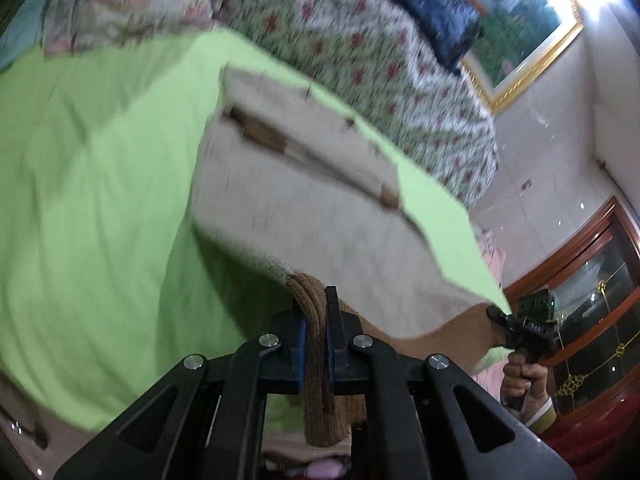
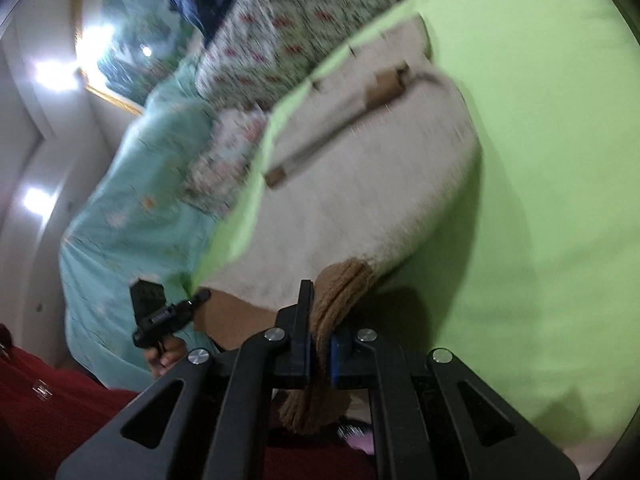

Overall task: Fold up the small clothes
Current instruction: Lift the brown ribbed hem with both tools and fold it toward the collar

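Observation:
A small cream knit garment (image 1: 304, 200) with brown ribbed trim lies on a lime green sheet (image 1: 100, 200) and is lifted at its near edge. My left gripper (image 1: 316, 320) is shut on the brown ribbed hem (image 1: 314, 380) at one corner. My right gripper (image 2: 320, 316) is shut on the brown hem (image 2: 340, 280) at the other corner. Each gripper shows in the other's view, the right one (image 1: 500, 318) and the left one (image 2: 196, 298), pinching the same hem. The garment (image 2: 360, 184) hangs stretched between them. Both views are blurred by motion.
A floral quilt (image 1: 360, 48) and a dark blue cloth (image 1: 432, 4) lie beyond the green sheet. A teal bedspread (image 2: 132, 208) lies beside it. A gold-framed picture (image 1: 520, 32) hangs on the wall and a wooden glass cabinet (image 1: 592, 300) stands to the right.

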The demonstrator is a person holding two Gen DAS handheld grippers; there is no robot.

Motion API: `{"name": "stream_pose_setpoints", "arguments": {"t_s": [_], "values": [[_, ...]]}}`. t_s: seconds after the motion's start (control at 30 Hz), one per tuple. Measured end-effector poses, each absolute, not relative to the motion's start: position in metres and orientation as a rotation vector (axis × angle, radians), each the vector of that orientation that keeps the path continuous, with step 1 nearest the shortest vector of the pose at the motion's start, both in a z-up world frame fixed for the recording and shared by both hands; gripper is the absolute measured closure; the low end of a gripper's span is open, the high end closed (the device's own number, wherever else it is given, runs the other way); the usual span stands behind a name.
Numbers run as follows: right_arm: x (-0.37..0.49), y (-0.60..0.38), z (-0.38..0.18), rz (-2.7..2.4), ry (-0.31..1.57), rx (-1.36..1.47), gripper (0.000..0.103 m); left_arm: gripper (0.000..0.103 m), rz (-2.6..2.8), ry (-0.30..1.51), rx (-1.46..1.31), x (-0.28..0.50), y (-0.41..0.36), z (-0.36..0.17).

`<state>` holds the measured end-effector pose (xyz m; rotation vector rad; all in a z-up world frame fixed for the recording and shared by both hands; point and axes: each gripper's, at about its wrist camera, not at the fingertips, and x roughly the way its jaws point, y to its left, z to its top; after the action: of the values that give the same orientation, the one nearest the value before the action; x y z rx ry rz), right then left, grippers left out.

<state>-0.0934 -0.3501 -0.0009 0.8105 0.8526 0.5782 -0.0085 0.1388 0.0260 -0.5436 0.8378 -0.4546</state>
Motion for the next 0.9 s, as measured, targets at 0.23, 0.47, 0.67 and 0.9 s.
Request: {"name": "stream_pose_setpoints", "arguments": {"t_s": [0.23,0.47,0.67,0.9], "values": [[-0.021,-0.360,0.052,0.602,0.702,0.768,0.096,0.097,-0.431,0.688,-0.538,0.073,0.138,0.076],[0.091,-0.365,0.062,0.567,0.684,0.724,0.096,0.097,-0.384,0.638,-0.522,0.179,0.133,0.086],[0.183,-0.374,0.039,0.536,0.719,0.763,0.096,0.097,-0.316,0.695,-0.502,0.275,0.134,0.054],[0.252,-0.367,-0.017,0.437,0.846,0.740,0.096,0.097,-0.273,0.827,-0.571,0.352,0.142,-0.016]]}}
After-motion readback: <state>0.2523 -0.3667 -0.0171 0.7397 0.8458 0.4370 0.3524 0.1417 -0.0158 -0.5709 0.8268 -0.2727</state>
